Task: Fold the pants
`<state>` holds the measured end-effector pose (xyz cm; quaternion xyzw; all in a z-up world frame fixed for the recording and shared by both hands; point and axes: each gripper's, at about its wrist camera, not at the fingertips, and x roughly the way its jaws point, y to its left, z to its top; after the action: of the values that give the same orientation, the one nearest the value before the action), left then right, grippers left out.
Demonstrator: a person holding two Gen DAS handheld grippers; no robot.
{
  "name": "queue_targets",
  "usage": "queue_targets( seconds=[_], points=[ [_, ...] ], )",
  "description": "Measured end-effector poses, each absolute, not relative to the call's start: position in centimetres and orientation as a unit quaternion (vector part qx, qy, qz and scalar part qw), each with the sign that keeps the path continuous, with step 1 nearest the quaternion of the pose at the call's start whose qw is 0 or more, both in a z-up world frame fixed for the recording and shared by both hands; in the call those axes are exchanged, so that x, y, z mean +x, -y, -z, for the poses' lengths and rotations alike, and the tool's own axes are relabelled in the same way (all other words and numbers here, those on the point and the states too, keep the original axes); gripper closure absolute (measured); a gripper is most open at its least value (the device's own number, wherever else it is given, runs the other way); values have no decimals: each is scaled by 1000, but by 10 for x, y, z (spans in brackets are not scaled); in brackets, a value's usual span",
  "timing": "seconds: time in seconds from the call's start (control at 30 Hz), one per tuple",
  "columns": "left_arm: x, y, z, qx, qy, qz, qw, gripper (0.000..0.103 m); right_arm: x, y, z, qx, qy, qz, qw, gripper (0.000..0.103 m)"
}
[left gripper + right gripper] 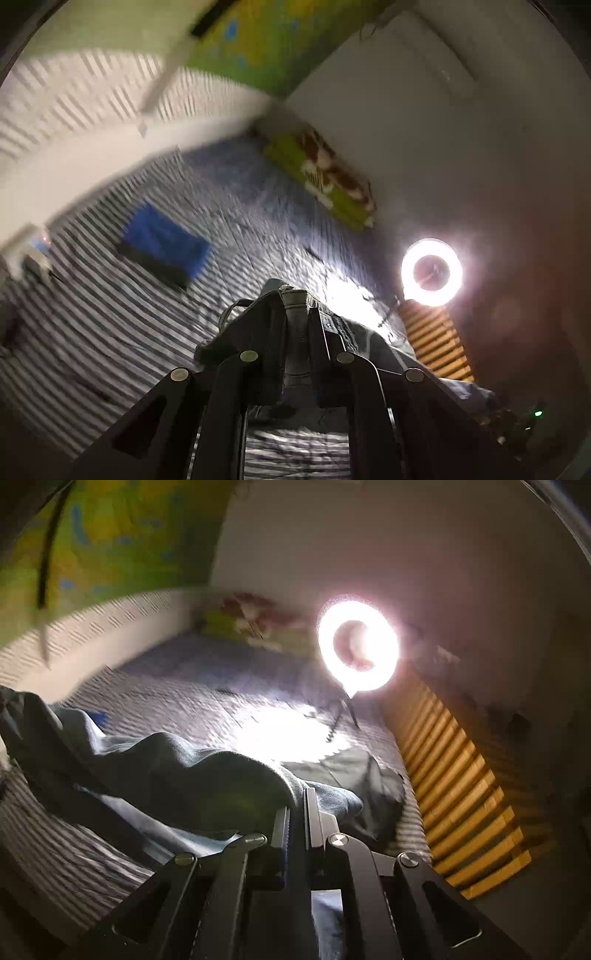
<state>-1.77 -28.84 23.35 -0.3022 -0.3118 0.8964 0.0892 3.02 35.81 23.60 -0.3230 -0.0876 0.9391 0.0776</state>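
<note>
Striped bed (110,325), tools (295,299) gripping pants (177,760)

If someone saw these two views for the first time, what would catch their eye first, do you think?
The glaring ring light at the bed's right edge would strike first, washing out the striped bedsheet beneath it. Next, the dark pants clamped in both the left gripper and right gripper. A folded blue cloth lies farther left.
</note>
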Motion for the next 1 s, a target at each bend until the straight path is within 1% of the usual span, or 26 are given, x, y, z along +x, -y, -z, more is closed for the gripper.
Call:
queue_targets(
  seconds=[0.07,0.17,0.27,0.33,0.37,0.4,0.43,0.47,0.53,0.63,0.77,0.83,1.0],
  points=[
    [3,310,-246,-294,300,-905,72,93,36,-346,-247,-313,88,-944,58,98],
    [21,338,-242,-300,287,-909,41,92,24,-326,-241,-329,68,-942,17,98],
    [19,362,-203,-332,283,-900,-4,92,-8,-317,-210,-373,39,-927,-22,98],
    [2,371,-153,-393,277,-877,-14,91,-43,-310,-174,-410,38,-911,-33,97],
    [-6,371,-128,-423,275,-863,-27,89,-64,-305,-150,-429,63,-900,-35,90],
    [-12,373,-102,-452,274,-848,-42,89,-84,-302,-125,-449,97,-888,-12,67],
    [-18,370,-76,-480,263,-835,-52,89,-100,-302,-101,-463,122,-878,22,59],
    [-22,367,-57,-497,258,-826,-59,89,-111,-304,-80,-473,137,-869,49,56],
    [-25,358,-30,-512,254,-818,-70,89,-119,-312,-55,-486,140,-860,62,57],
    [-27,342,-16,-520,237,-818,-68,88,-100,-325,-55,-482,110,-868,48,56],
    [-22,331,-23,-510,232,-826,-56,88,-38,-338,-67,-462,67,-885,-7,56],
    [-23,326,-31,-508,225,-830,-52,88,0,-326,-69,-452,73,-889,-34,56],
    [-21,318,-37,-515,220,-827,-50,88,92,-299,-46,-461,103,-878,-75,56]
  ],
)
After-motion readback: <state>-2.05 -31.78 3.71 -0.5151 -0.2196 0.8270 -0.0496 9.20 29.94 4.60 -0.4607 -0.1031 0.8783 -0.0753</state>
